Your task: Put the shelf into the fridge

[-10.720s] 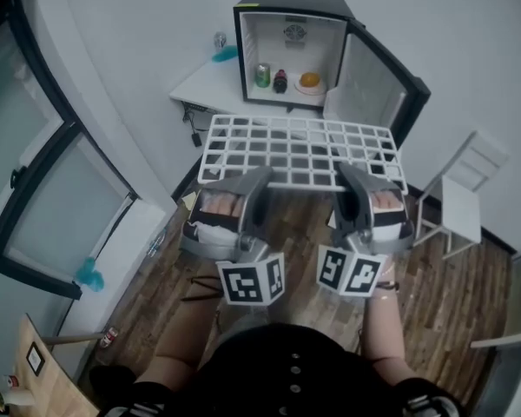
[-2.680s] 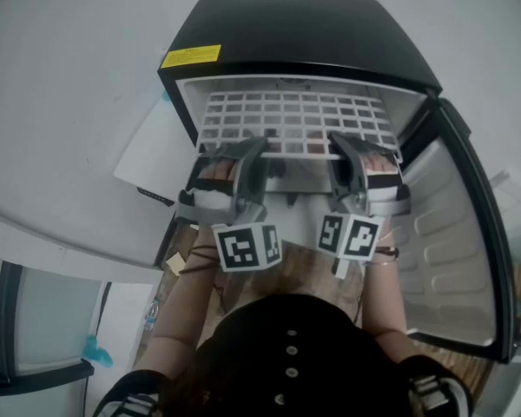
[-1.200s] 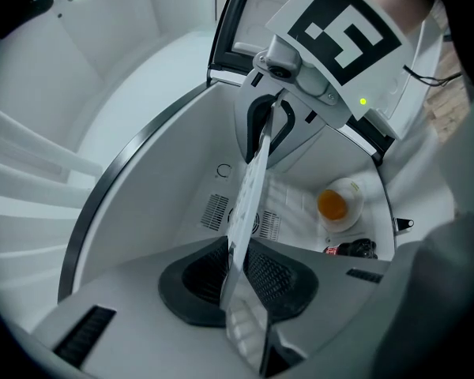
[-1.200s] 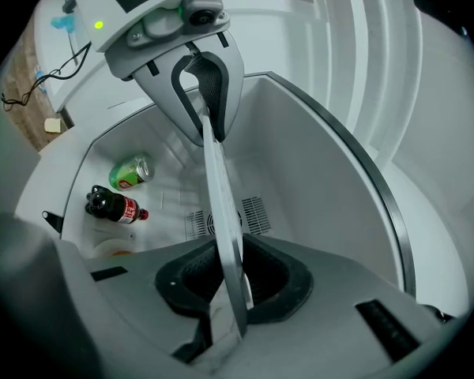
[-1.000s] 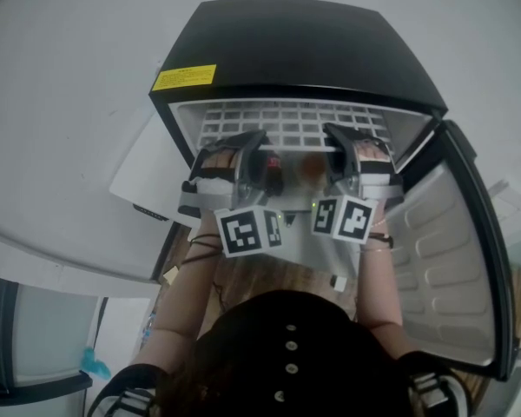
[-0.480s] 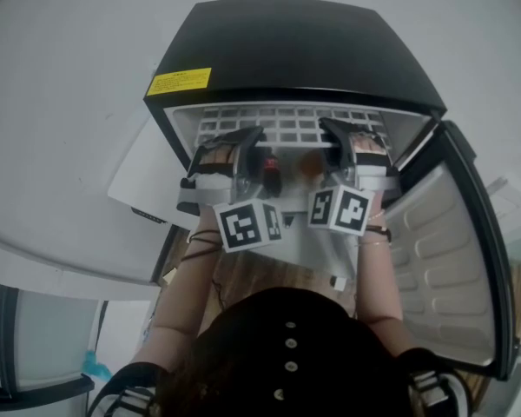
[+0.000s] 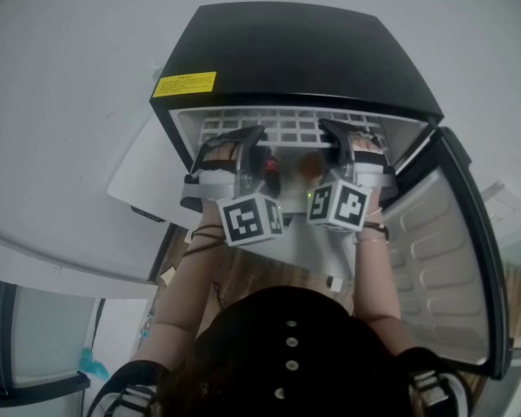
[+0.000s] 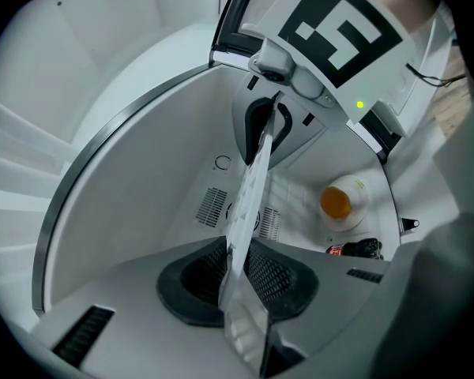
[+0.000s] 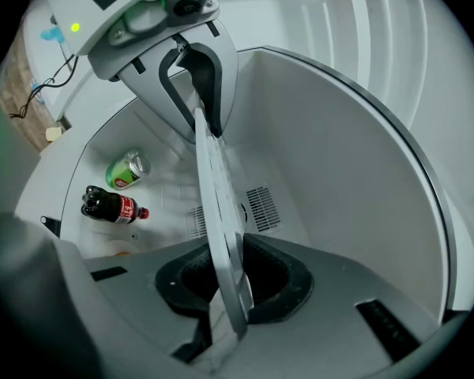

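1. The black fridge point(image 7: 295, 50) stands with its door point(image 7: 443, 259) swung wide to the right, showing the white inside.
2. The white wire shelf point(image 7: 286, 124) lies level in the upper part of the cavity, mostly inside, with its front edge at the opening.
3. The left gripper point(image 8: 237, 279) pinches the shelf's front edge on the left side. In the left gripper view the grid runs edge-on straight between the two dark pads, which press on it from both sides, and reaches away to the other gripper.
4. The right gripper point(image 9: 229, 283) pinches the same edge on the right side. Its pads are clamped on the thin frame, which passes between them and on towards the back wall.
5. Below the shelf, on the fridge floor, are a dark cola bottle point(image 9: 110, 205), a green can point(image 9: 126, 170) just beside it, and an orange point(image 8: 336, 204) on a pale plate point(image 8: 362, 209).
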`<action>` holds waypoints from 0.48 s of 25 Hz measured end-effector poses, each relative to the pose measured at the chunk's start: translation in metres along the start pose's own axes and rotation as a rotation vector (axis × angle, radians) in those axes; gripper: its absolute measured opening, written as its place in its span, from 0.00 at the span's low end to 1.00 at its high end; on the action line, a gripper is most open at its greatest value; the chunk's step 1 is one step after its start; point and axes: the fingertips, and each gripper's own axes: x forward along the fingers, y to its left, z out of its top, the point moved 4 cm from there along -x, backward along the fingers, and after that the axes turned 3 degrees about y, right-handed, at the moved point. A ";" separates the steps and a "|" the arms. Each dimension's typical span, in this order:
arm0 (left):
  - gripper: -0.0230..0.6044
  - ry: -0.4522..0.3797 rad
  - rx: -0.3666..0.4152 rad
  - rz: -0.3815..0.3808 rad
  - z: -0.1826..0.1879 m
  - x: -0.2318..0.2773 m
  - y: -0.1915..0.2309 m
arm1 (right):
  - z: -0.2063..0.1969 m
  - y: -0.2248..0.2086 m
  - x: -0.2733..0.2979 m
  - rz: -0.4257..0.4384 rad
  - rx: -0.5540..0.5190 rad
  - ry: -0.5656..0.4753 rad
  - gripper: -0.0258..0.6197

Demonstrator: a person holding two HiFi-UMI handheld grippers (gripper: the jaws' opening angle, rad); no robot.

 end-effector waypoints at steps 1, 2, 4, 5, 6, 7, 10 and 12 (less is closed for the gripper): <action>0.12 0.000 -0.001 0.001 0.000 0.000 0.001 | 0.000 0.000 0.000 0.015 0.009 0.003 0.13; 0.12 0.002 -0.001 0.001 0.000 0.000 0.001 | 0.001 0.000 0.000 0.028 0.018 0.006 0.13; 0.13 0.014 0.002 0.001 0.001 0.000 0.000 | 0.001 0.001 0.000 0.036 0.025 0.013 0.13; 0.13 0.020 0.004 0.002 0.001 0.000 -0.001 | 0.001 0.001 0.001 0.032 0.024 0.017 0.13; 0.13 0.024 0.004 0.003 0.002 0.000 -0.001 | 0.002 0.001 0.000 0.028 0.023 0.023 0.13; 0.13 0.027 0.002 0.002 0.002 0.000 -0.001 | 0.002 0.002 -0.001 0.025 0.023 0.030 0.13; 0.15 0.028 -0.009 -0.006 0.002 -0.001 0.001 | 0.005 0.000 -0.006 0.004 0.039 0.047 0.16; 0.18 0.023 -0.018 -0.014 0.002 -0.005 0.003 | 0.006 -0.002 -0.013 -0.009 0.063 0.050 0.21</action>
